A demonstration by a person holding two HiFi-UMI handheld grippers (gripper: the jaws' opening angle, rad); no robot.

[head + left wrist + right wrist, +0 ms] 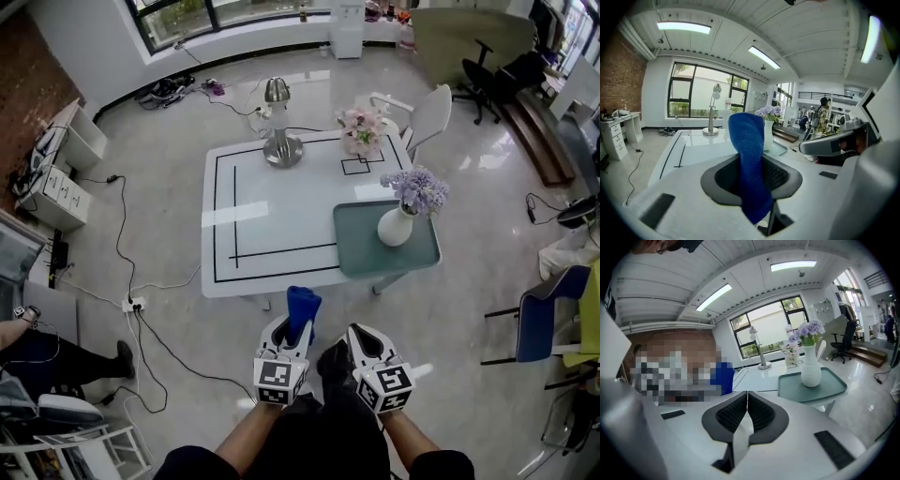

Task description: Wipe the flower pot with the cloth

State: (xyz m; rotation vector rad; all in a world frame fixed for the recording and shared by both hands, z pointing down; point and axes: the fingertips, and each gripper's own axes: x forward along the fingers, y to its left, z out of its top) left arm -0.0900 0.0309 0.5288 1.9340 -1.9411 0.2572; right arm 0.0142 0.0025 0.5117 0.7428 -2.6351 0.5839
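Head view: the white flower pot (396,227), holding purple blooms, stands upright on a green tray (361,258) at the table (272,225) corner, well ahead of the left gripper (294,330) and right gripper (349,343).

Left gripper view: the jaws clamp a blue cloth (749,164), which stands up and partly hides the pot behind it.

Right gripper view: the jaws are pressed together, empty, with the pot ahead-right and in plain sight.

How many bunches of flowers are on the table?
2. Purple flowers in the white vase on the green tray; pink flowers at the table's far edge.
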